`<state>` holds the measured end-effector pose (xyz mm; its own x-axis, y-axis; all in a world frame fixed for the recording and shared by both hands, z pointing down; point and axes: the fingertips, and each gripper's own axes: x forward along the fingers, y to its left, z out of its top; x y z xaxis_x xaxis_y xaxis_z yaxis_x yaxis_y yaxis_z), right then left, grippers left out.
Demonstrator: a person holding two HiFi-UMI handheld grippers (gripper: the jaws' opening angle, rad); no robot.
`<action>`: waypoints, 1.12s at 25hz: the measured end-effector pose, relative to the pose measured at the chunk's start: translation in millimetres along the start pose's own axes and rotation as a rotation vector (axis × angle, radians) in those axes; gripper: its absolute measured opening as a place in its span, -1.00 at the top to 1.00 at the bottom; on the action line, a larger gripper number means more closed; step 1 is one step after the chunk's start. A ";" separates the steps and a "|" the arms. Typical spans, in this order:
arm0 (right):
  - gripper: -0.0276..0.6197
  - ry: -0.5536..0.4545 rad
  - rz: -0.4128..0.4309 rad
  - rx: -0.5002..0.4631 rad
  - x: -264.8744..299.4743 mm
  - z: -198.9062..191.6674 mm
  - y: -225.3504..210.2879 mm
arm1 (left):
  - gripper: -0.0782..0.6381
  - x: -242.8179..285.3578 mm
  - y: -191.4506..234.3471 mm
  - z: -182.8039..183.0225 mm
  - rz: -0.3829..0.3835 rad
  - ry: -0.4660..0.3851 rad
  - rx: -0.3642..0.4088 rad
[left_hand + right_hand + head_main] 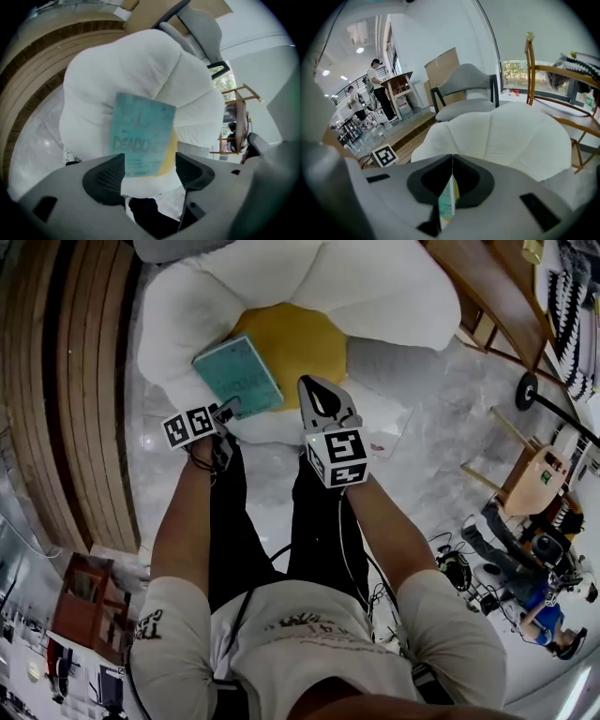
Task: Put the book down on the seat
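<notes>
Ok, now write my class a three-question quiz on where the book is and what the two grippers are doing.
1. True or false: the teal book lies on the yellow seat of the white armchair.
2. The left gripper is: A) shut on the book; B) open, with nothing clamped; C) out of view.
3. Fill in: the jaws of the right gripper are ____.
Key: 1 true; 2 B; 3 shut, with nothing held.
</notes>
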<state>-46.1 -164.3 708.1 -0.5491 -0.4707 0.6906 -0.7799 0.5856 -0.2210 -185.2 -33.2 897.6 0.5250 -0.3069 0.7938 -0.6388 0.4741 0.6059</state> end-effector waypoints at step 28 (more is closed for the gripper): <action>0.83 -0.555 -0.158 0.068 -285.1 358.8 4.6 | 0.72 -408.7 -465.8 121.7 -0.039 -0.807 0.841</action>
<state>-0.9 -264.2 263.2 -0.4852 -0.8354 0.2582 -0.8728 0.4449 -0.2008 -170.7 -229.1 297.4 0.2356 -0.8885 0.3937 -0.9604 -0.1509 0.2341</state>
